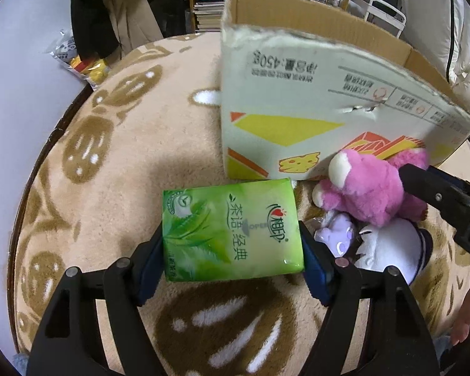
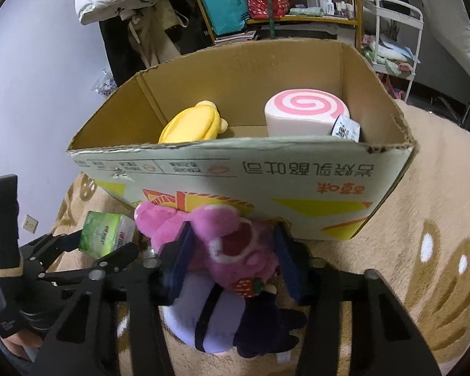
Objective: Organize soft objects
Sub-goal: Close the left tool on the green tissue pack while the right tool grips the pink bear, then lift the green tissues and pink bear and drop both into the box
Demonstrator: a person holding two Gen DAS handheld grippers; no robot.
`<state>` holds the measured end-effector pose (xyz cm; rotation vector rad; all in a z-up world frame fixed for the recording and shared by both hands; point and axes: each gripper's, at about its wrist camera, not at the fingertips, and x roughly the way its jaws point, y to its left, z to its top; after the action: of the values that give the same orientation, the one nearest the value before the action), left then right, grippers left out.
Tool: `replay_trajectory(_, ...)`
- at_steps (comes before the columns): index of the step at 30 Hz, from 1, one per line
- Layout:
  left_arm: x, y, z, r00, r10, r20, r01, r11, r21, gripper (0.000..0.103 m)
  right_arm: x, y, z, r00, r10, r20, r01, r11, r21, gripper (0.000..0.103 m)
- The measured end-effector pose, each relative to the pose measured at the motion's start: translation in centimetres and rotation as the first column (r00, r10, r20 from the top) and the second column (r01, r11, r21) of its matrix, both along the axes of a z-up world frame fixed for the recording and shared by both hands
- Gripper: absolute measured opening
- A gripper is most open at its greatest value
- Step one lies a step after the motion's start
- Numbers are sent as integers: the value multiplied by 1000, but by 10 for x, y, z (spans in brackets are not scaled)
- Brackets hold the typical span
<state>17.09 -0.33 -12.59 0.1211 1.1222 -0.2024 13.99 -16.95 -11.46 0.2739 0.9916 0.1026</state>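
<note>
While the left gripper clamped the green tissue pack across its long sides, short end toward the cardboard box, the right gripper squeezed the pink plush bear just before that box.

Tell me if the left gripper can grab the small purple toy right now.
Probably not: the left gripper is shut on the green tissue pack, and the small purple toy sits wedged under the pink plush bear.
</note>
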Motion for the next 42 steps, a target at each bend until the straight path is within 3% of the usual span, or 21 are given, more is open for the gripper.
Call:
replay_trajectory(6,-13,4,19,999,18,48,-17,1000,-11,75,-6,4,7,1000,16,16,-16,1000,-23,42)
replay_trajectory(8,-18,8,27,997,28,67,-26,999,-20,75,-9,5,12,999,23,25,-22,999,-27,33)
replay_trajectory(17,-30,21,54,989,57,138,-53,998,-32,75,-23,8,29,997,39,69,-36,998,-49,32)
replay_trajectory(21,-41,25,74,973,66,222,-64,998,-17,75,-36,4,49,992,38,119,-31,998,-57,32)
replay_trajectory(29,-66,25,125,906,62,418,-36,997,-69,75,-61,-12,97,971,14,241,0,998,-60,32)
replay_trajectory(35,-78,13,157,821,7,571,31,998,-57,75,-68,-26,127,944,-15,330,33,998,-49,32)
replay_trajectory(42,-67,-1,176,764,-26,645,74,996,-48,75,-60,-38,147,921,-22,388,53,996,-68,32)
